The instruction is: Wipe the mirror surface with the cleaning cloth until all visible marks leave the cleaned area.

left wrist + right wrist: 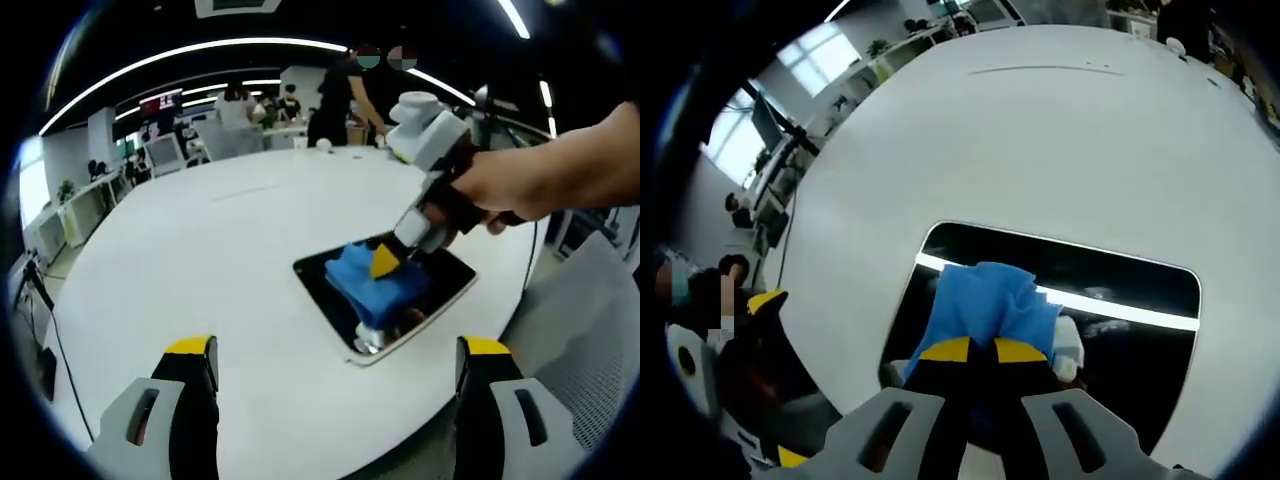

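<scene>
Right gripper view: our right tool pinches the blue cloth, hiding part of the mirror; left tool gapes empty above bare surface.

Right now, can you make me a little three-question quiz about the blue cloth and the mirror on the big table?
1. True or false: the right gripper is pressing the blue cloth onto the mirror.
2. Which gripper has its jaws wide apart with nothing between them? A) left gripper B) right gripper
3. Fill in: the mirror lies flat on a round ____ table.

Key: 1 true; 2 A; 3 white.
</scene>
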### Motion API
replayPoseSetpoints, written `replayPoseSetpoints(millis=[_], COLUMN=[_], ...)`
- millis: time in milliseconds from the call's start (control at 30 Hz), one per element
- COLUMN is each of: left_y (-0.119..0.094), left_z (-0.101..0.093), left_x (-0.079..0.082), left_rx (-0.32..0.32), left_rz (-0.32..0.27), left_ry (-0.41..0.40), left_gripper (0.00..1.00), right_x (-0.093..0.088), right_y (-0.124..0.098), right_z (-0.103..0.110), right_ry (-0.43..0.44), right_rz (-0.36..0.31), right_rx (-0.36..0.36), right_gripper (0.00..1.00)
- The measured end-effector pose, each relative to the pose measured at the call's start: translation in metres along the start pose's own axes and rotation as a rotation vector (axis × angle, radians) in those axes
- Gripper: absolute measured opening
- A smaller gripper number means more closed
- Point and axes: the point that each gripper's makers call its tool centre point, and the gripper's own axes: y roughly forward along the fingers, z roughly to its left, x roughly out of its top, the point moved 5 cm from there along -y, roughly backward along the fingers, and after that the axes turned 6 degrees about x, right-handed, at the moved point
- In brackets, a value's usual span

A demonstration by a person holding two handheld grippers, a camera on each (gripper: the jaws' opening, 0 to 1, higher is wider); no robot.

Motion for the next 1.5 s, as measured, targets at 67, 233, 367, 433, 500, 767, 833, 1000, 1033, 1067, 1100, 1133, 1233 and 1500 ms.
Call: replayPoseSetpoints(millis=[67, 233, 367, 433, 500, 767, 833, 1000, 1033, 1067, 1100, 1133, 1233, 1500], left_y=[0.000, 0.000, 0.000, 0.000, 0.000, 0.000, 0.000, 0.000, 0.000, 0.000, 0.000, 0.000, 0.000, 0.001], left_z=[0.001, 0.000, 0.001, 0.000, 0.000, 0.000, 0.000, 0.000, 0.000, 0.000, 0.000, 0.000, 0.000, -0.001], left_x=[0.000, 0.000, 0.000, 0.000, 0.000, -0.001, -0.001, -0.001, -0.001, -0.001, -0.001, -0.001, -0.002, -0.002], left_rx=[0.002, 0.004, 0.005, 0.004, 0.003, 0.001, 0.000, -0.001, -0.001, -0.001, -0.001, -0.002, -0.002, -0.005], left_rz=[-0.001, -0.001, 0.000, 0.000, 0.001, 0.005, 0.006, 0.007, 0.009, 0.009, 0.009, 0.009, 0.010, 0.014], left_ry=[-0.003, -0.002, 0.001, 0.003, 0.004, 0.007, 0.007, 0.007, 0.008, 0.008, 0.008, 0.007, 0.008, 0.009], left_gripper=[0.99, 0.99, 0.99, 0.99, 0.99, 0.99, 0.99, 0.99, 0.99, 0.99, 0.99, 0.99, 0.99, 0.99], right_x=[-0.004, -0.014, -0.018, -0.020, -0.022, -0.030, -0.034, -0.042, -0.043, -0.044, -0.045, -0.047, -0.052, -0.054], right_y=[-0.001, -0.004, -0.005, -0.005, -0.006, -0.007, -0.008, -0.011, -0.011, -0.012, -0.012, -0.013, -0.015, -0.016], right_z=[0.001, 0.004, 0.005, 0.007, 0.008, 0.011, 0.012, 0.016, 0.016, 0.016, 0.017, 0.017, 0.020, 0.020], right_ry=[-0.001, -0.010, -0.008, -0.009, -0.012, -0.008, -0.008, -0.019, -0.018, -0.015, -0.012, -0.012, -0.019, -0.027], right_rz=[-0.004, -0.003, 0.001, 0.002, 0.004, 0.016, 0.020, 0.028, 0.030, 0.032, 0.034, 0.034, 0.046, 0.052], right_rx=[0.005, 0.016, 0.023, 0.024, 0.026, 0.039, 0.044, 0.053, 0.056, 0.059, 0.062, 0.064, 0.081, 0.091], right_gripper=[0.01, 0.01, 0.01, 0.01, 0.01, 0.01, 0.01, 0.01, 0.01, 0.01, 0.01, 0.01, 0.01, 0.02])
